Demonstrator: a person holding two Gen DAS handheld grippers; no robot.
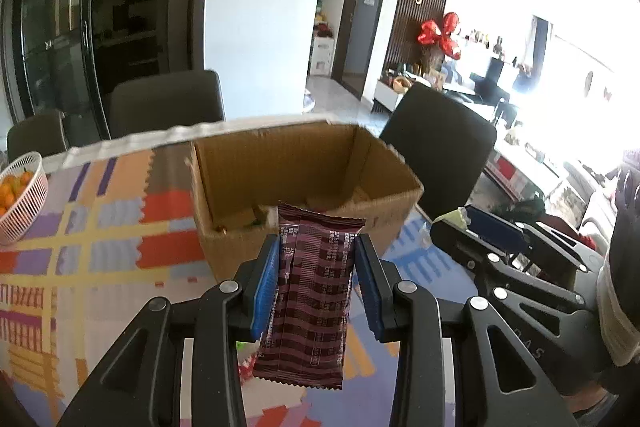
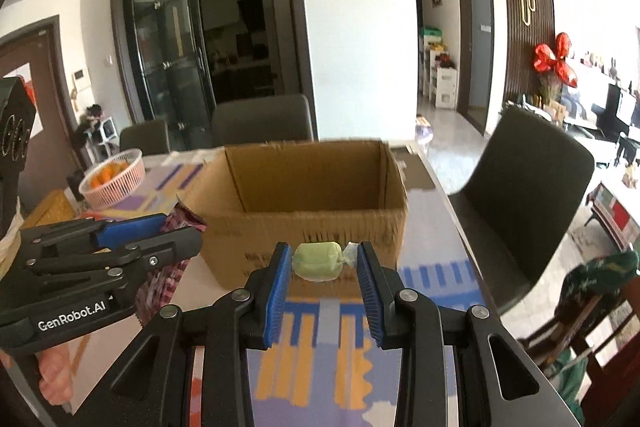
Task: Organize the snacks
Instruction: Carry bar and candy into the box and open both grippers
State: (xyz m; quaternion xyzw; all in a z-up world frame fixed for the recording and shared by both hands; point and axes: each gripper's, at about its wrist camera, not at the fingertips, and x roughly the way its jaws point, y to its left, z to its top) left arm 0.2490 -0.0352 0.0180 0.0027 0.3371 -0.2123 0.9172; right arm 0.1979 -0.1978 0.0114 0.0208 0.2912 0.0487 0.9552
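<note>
My left tongs (image 1: 316,247) are closed narrow on a maroon snack bar (image 1: 310,291), the blue pads pressing its two long edges so the wrapper stands lengthways between them, its top end poking past the tips and its bottom end hanging loose over the tablecloth (image 1: 100,227). My right tongs (image 2: 323,263) are pinched just as narrow on a pale green wrapped candy (image 2: 318,261), held crosswise near the tips, one twisted end of the wrapper against the right pad.

Both tongs are up off the table and side by side; each shows at the edge of the other's view, and the bar's maroon wrapper peeks out past my left tongs in the right view.

Straight ahead of both stands the open cardboard box (image 2: 304,223), its near wall between my tips and the inside. From the left view I can see a few wrapped things already lying in its bottom, too small to tell apart. The box sits on the patterned cloth in purple, orange and yellow.

Off to the left, well apart from the box, is a pink basket (image 2: 114,183) of small oranges. Dark chairs (image 2: 524,195) stand round the far and right sides of the table, none of them in my way.
</note>
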